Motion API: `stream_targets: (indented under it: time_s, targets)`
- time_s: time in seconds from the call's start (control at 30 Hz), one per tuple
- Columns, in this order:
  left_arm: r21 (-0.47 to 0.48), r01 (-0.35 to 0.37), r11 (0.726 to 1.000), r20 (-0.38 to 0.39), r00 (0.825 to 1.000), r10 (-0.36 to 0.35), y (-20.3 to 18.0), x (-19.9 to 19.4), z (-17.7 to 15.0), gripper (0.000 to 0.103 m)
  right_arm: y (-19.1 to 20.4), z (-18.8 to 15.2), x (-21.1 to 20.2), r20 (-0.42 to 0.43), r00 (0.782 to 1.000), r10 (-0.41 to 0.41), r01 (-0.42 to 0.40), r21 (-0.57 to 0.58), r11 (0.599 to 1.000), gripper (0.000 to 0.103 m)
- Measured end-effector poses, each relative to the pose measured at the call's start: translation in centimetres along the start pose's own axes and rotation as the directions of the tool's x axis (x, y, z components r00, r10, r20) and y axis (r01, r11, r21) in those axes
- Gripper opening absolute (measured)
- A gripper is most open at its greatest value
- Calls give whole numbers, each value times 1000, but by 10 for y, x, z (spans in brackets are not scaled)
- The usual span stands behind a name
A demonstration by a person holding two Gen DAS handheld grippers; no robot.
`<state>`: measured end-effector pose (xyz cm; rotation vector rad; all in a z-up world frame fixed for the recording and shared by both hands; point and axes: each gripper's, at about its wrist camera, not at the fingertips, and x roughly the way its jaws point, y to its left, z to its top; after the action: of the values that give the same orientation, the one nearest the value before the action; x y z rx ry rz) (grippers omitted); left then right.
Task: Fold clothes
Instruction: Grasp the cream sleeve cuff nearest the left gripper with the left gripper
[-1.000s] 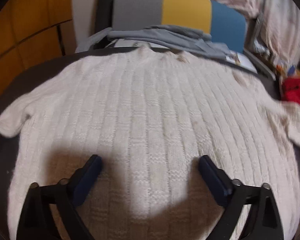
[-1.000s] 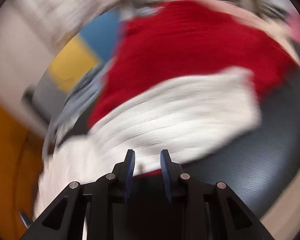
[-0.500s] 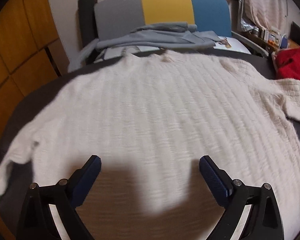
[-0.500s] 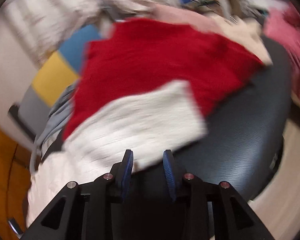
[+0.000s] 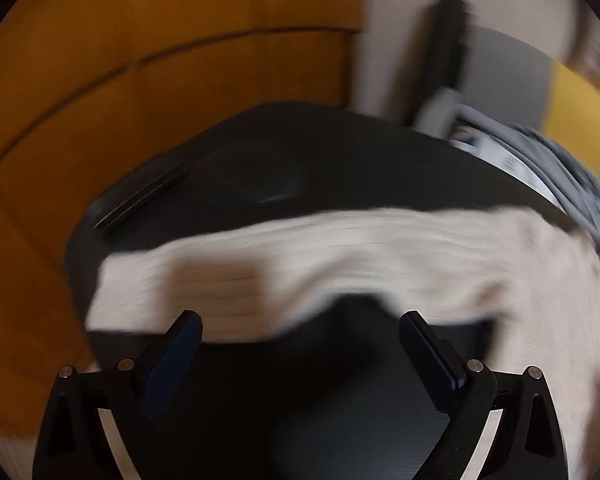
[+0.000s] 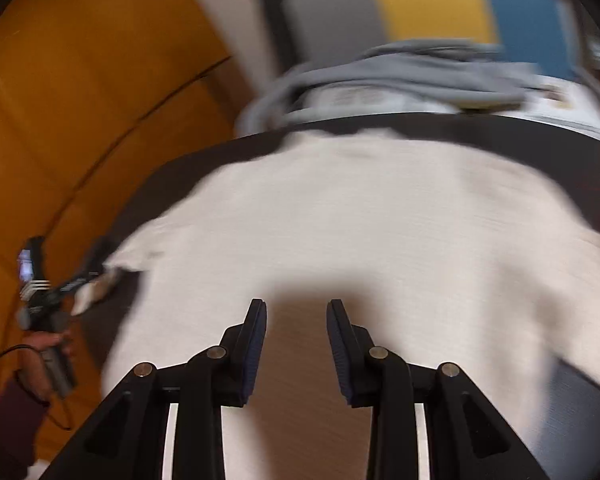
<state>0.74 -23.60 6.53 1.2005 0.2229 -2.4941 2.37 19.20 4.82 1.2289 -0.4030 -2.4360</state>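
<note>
Honestly, nothing before me is a container with contents; the nearest thing is the dark round seat that carries my cream sweater, and behind it, at twelve o'clock in my right wrist view, a chair with a grey, yellow and blue back with a grey garment draped over it.

Half a second ago my left camera looked squarely over the whole sweater body; now it has swung toward the orange wooden panels, and only one cream sleeve stretches across the view from nine to three o'clock, over the dark seat. My right camera faced the red garment and the sleeve then; now it looks over the sweater's body, and the red is out of its view. Both views are blurred.

My left gripper has its fingers spread wide, empty, with the left pad at the sleeve's near edge; I cannot tell whether it touches. From the right wrist view that same tool sits at eight o'clock in my hand, right by the cuff. My right gripper is parted only a little, pinching nothing, hovering above the lower body of the sweater.
</note>
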Motion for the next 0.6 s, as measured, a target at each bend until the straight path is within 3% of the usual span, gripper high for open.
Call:
stream_targets:
  time_s: [0.1,0.2,0.37,0.5,0.6]
  targets:
    - [-70,-100,992,-27,995,99,51,16,5,100,59,27,52,-59,995,83,-89,-103,991,31]
    - [-115,-162,980,-30,987,159,91,24,4,100,117,44,100,-118,987,108,-131,-210,969,31]
    - [-141,-201,969,-39,980,198,130,38,6,100,176,51,158,-185,982,26,-92,-360,928,31]
    - [-187,-136,973,-87,989,121,152,60,4,100,187,43,181,-177,984,-21,-54,-407,912,31]
    - [-225,-78,971,-62,996,65,158,64,-4,103,185,35,187,-156,987,-32,-37,-417,908,31]
